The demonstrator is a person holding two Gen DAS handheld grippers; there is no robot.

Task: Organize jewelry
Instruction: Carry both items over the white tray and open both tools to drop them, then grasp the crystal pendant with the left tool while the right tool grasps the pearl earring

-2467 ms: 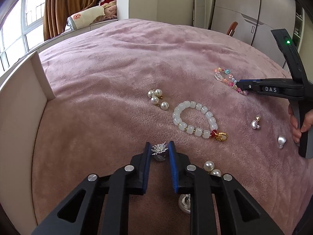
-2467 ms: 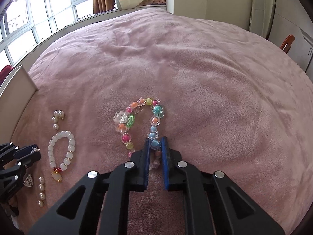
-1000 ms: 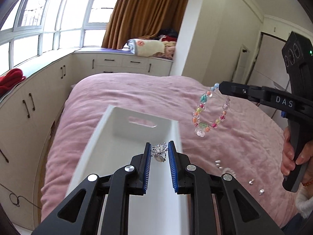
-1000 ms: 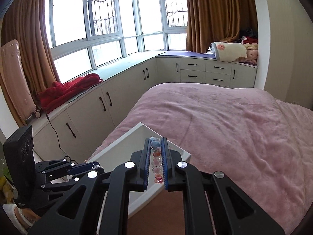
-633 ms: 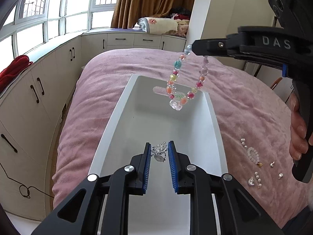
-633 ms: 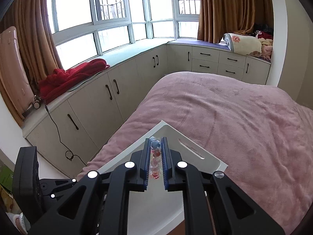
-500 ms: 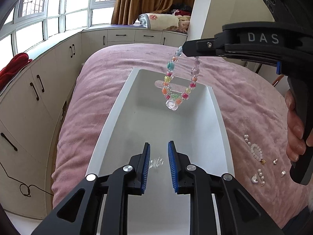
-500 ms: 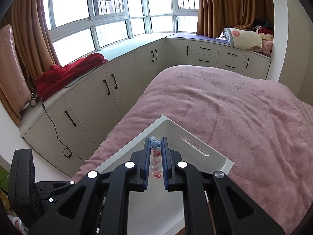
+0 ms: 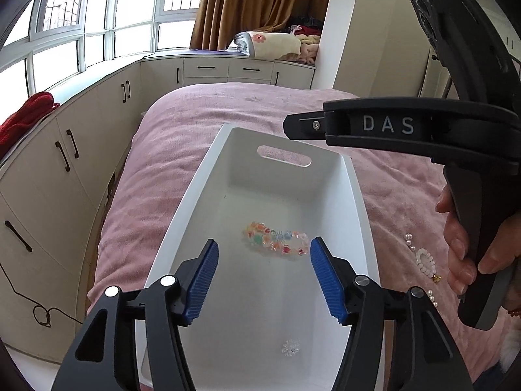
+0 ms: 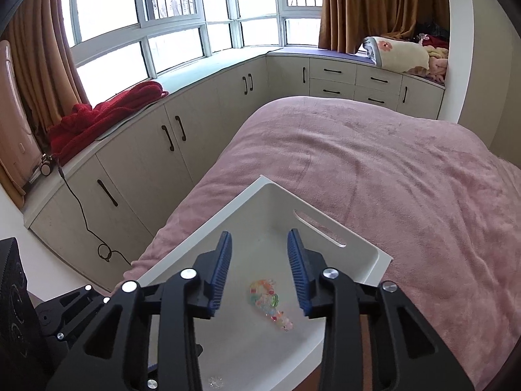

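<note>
A white bin (image 9: 195,202) (image 10: 371,251) sits on the pink bed. A colourful bead bracelet (image 9: 276,242) (image 10: 268,303) lies on the bin floor. A small silver flower brooch (image 9: 290,347) (image 10: 215,382) lies nearer the front of the bin. My left gripper (image 9: 262,280) is open and empty above the bin. My right gripper (image 10: 259,273) is open and empty above the bin; in the left wrist view its body (image 9: 384,127) reaches in from the right. A white bead bracelet (image 9: 426,262) and pearl pieces (image 9: 409,242) lie on the bed right of the bin.
The pink blanket (image 10: 407,176) covers the bed. Cream cabinets (image 10: 169,150) run along the left under the windows, with a red cloth (image 10: 107,114) on top. A black cable (image 9: 42,312) lies on the floor by the bed.
Both grippers have opened. The brooch dropped from the left gripper and the colourful bracelet dropped from the right gripper; both now lie in the bin.
</note>
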